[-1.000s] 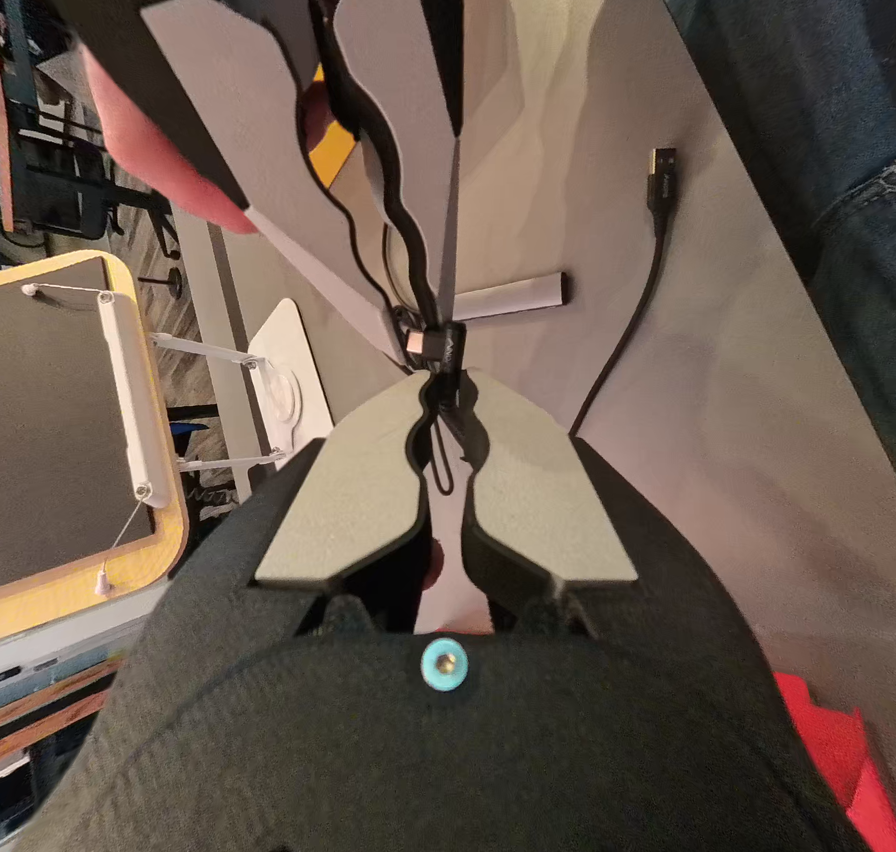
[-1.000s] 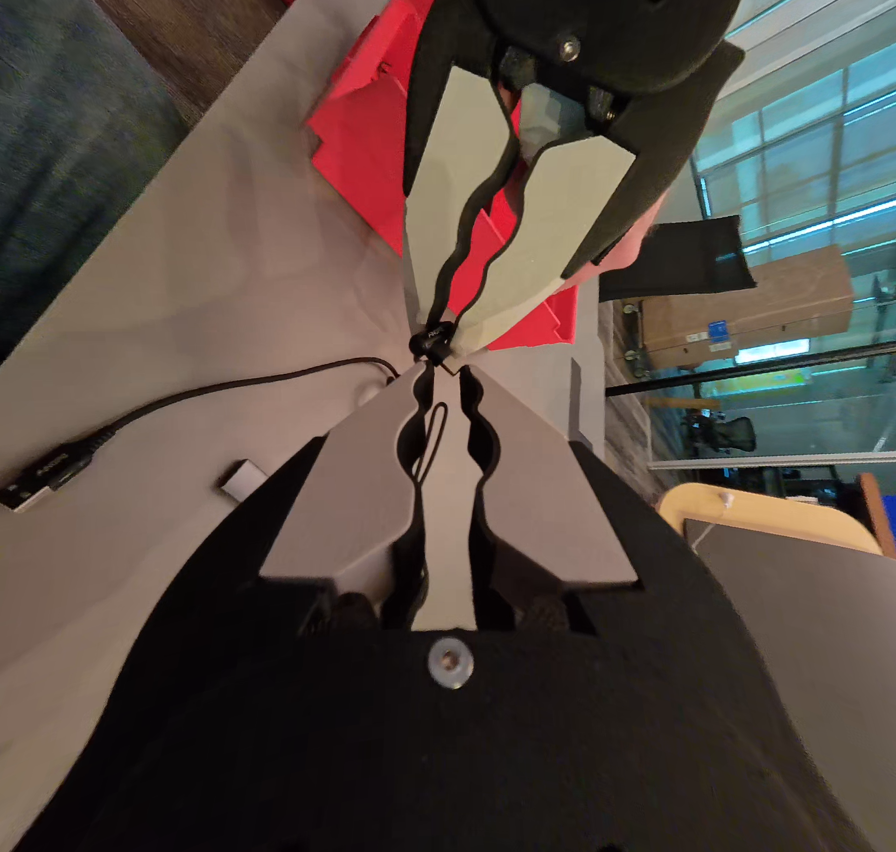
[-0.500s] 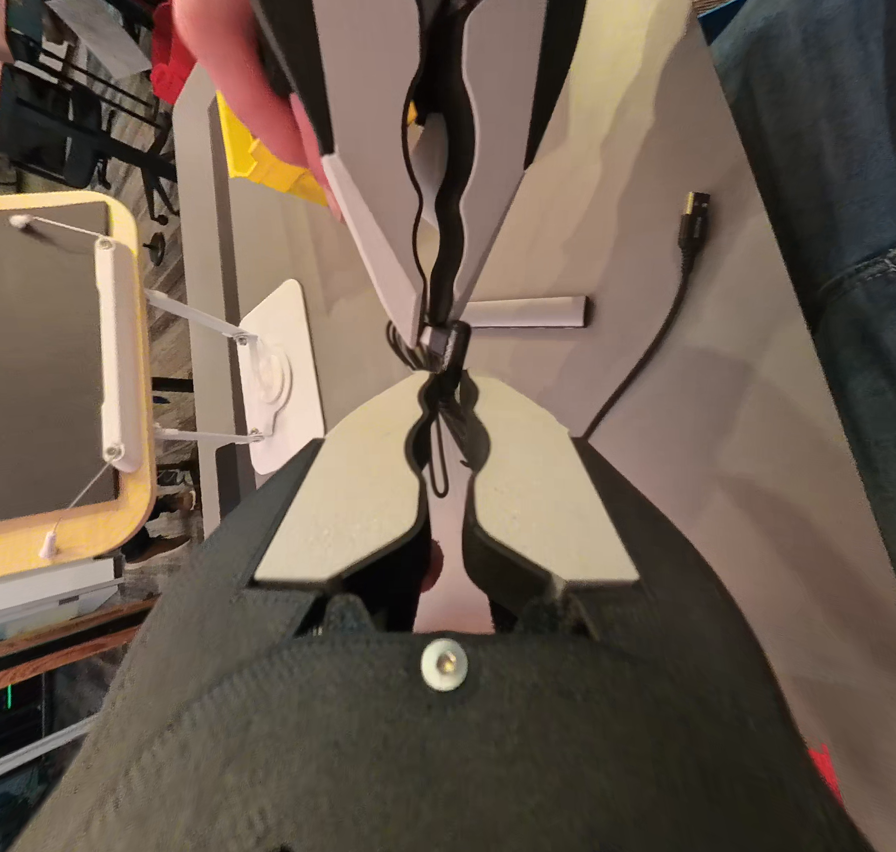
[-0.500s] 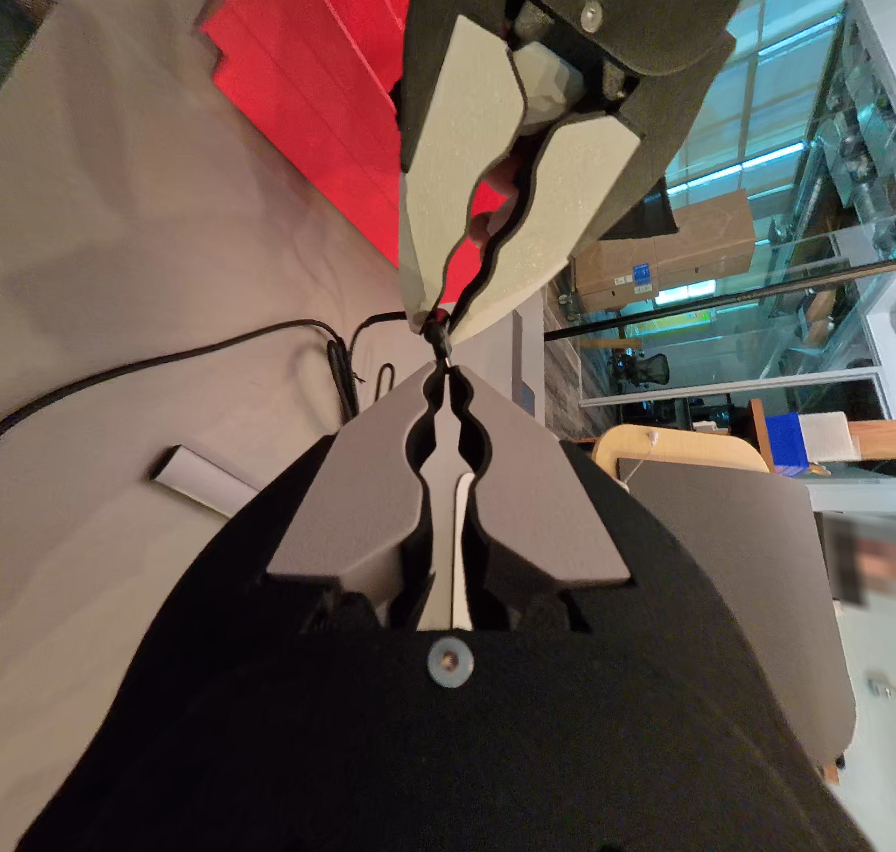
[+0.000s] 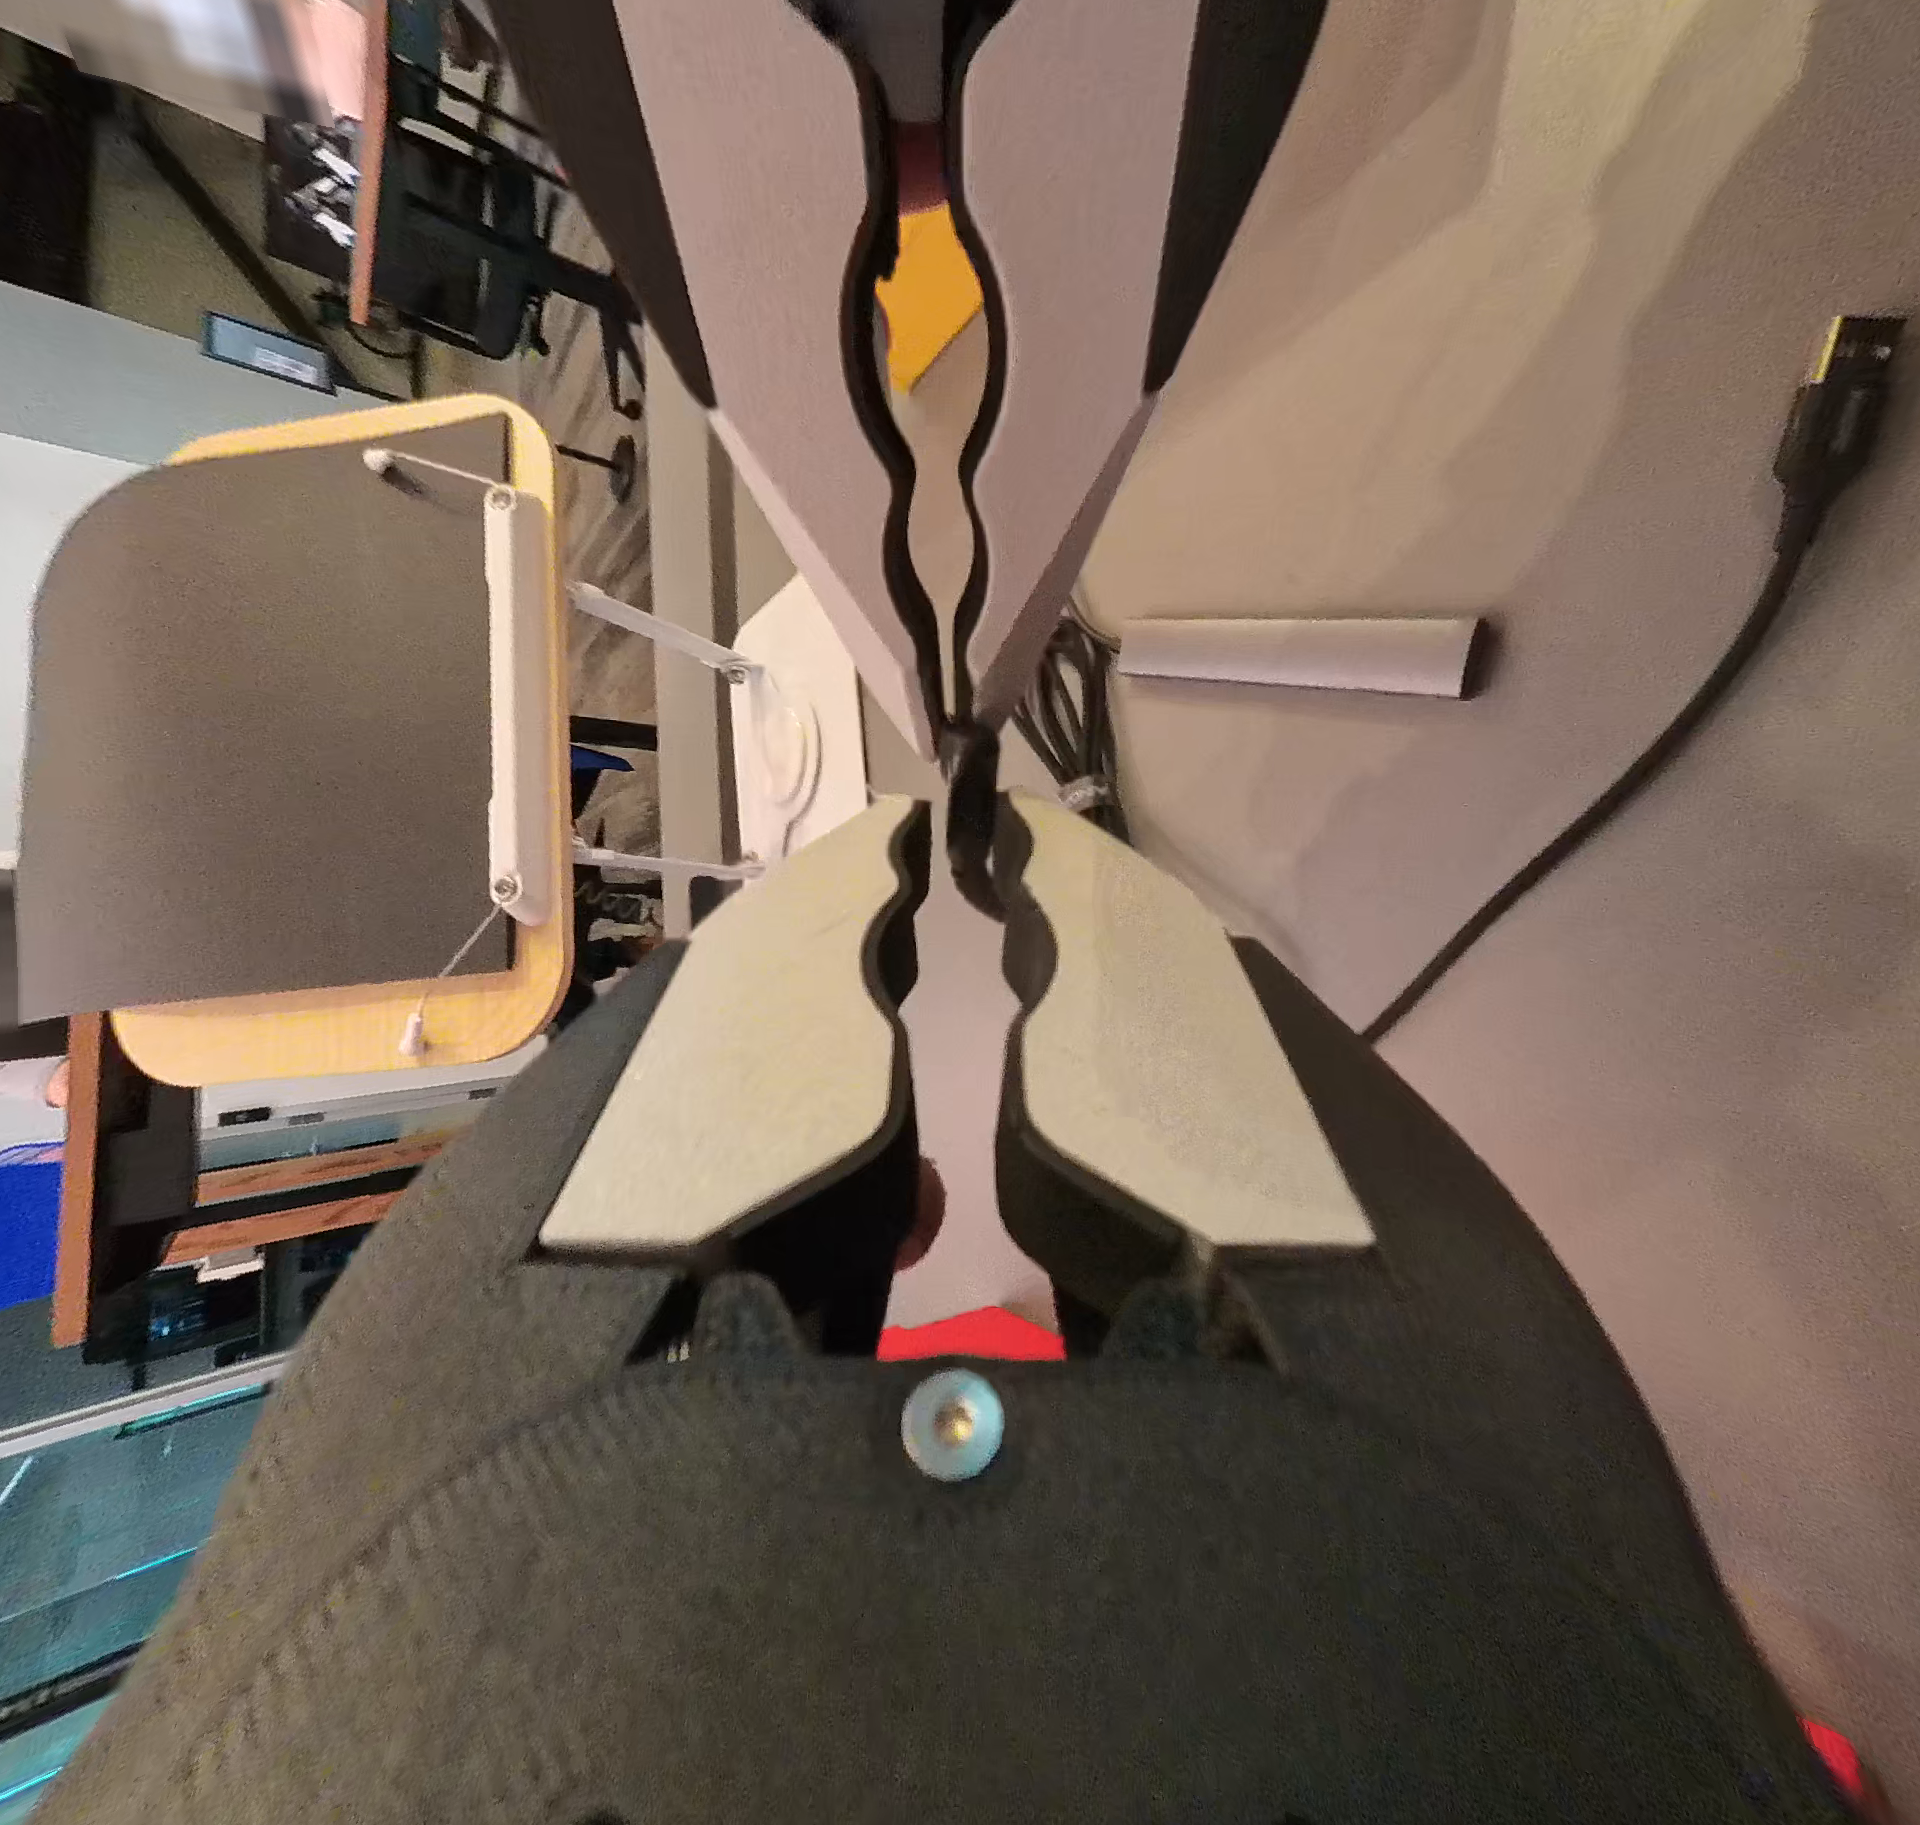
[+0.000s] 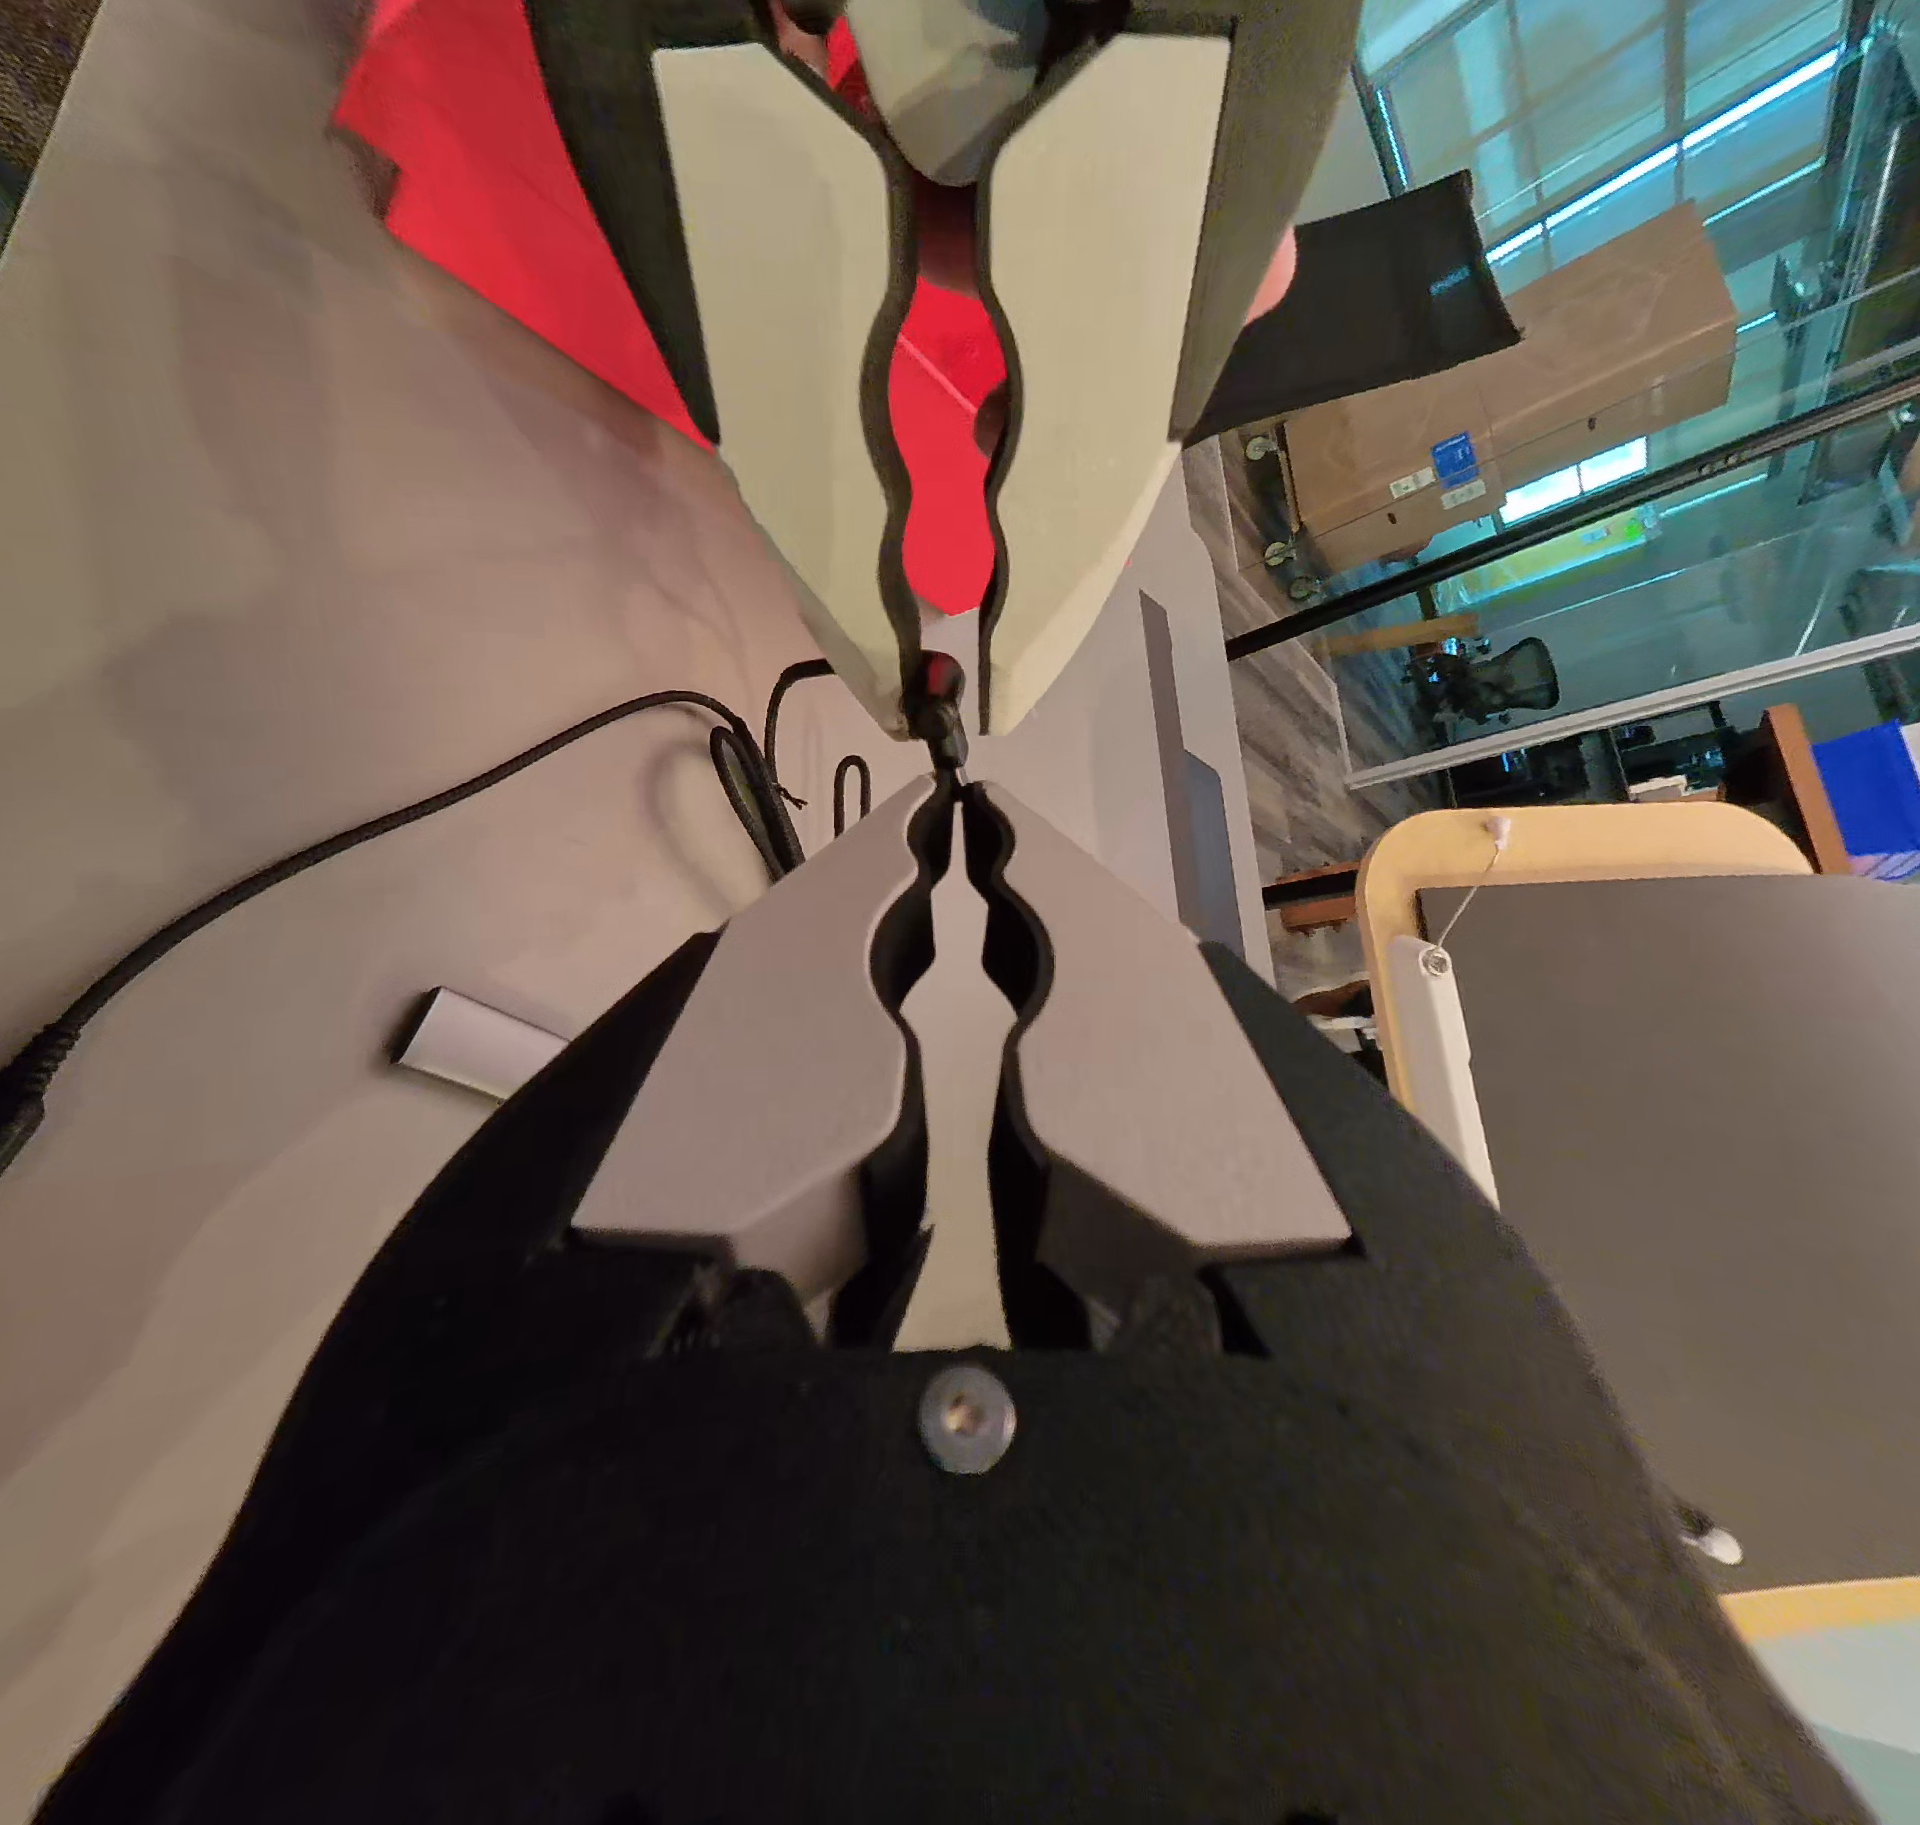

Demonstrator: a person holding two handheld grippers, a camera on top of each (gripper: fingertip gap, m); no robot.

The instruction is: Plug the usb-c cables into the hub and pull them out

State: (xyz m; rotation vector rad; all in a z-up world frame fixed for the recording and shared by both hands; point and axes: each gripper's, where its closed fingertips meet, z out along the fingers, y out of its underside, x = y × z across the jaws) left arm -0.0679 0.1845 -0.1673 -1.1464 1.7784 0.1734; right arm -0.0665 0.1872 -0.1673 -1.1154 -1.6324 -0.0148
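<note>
We pinch black usb-c plug [image 5: 971,809] between left gripper [image 5: 961,819] and right gripper [image 6: 948,801], both jaws clenched, above table [image 5: 1558,1100]; silver hub [image 5: 1299,655] lies beside. We keep plug level before insertion.

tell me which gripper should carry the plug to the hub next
Left, probably. The left gripper clamps the plug body; the right gripper only nips its thin end. The hub lies close beside both.
</note>
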